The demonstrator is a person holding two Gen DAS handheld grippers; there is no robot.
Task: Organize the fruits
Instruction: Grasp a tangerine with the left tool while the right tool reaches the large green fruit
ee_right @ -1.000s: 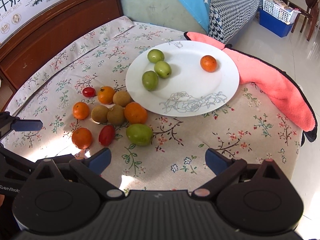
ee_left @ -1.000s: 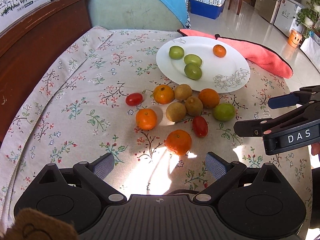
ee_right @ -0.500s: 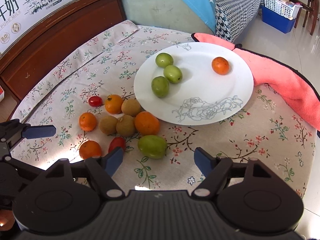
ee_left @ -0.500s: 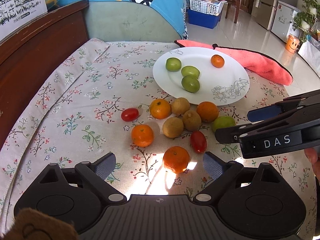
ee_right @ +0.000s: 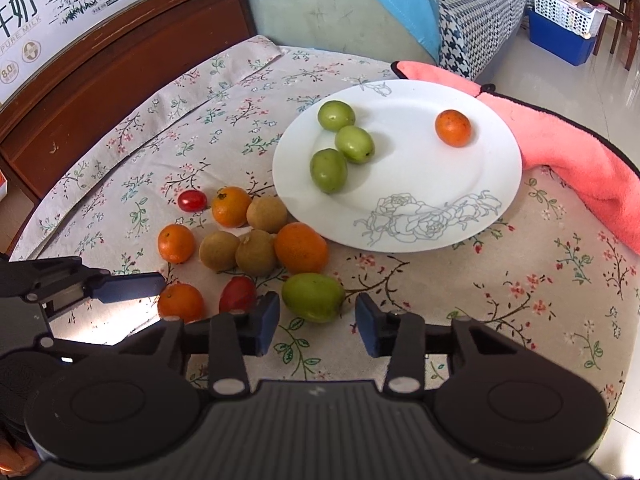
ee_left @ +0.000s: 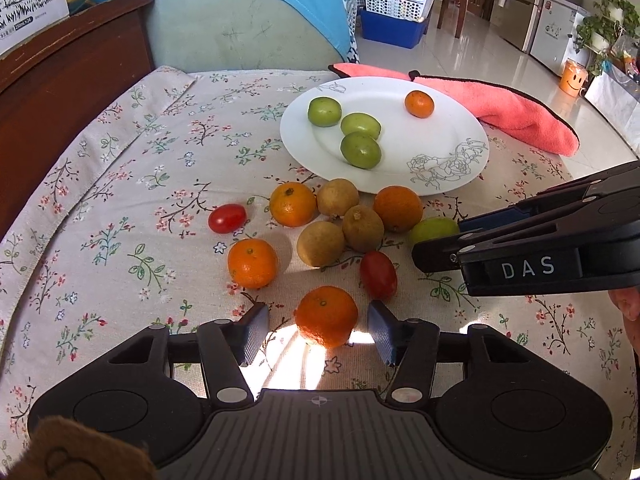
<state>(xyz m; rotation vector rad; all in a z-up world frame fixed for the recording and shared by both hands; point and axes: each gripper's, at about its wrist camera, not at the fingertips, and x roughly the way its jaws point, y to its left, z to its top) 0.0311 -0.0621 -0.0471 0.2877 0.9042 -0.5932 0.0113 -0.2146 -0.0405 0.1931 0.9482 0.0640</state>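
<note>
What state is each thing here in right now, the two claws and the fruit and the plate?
Left gripper: jaws just been closing, astride an orange, gaps visible.
Right gripper: jaws just been closing, astride a green fruit, not pressing.
Plate: holds three green fruits, one small orange.
Pink cloth: rumpled beside plate.

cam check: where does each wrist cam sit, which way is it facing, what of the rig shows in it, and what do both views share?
Left wrist: sits on the left gripper, looking forward and down over the floral tablecloth; its blue-padded jaws, just closing, flank the nearest orange mandarin; the right gripper enters from the right.
Right wrist: sits on the right gripper, aimed likewise; its jaws, just closing, flank the loose green fruit; the left gripper enters from the left.
Shared: the white rose-patterned plate, the loose fruit cluster and the pink towel.
</note>
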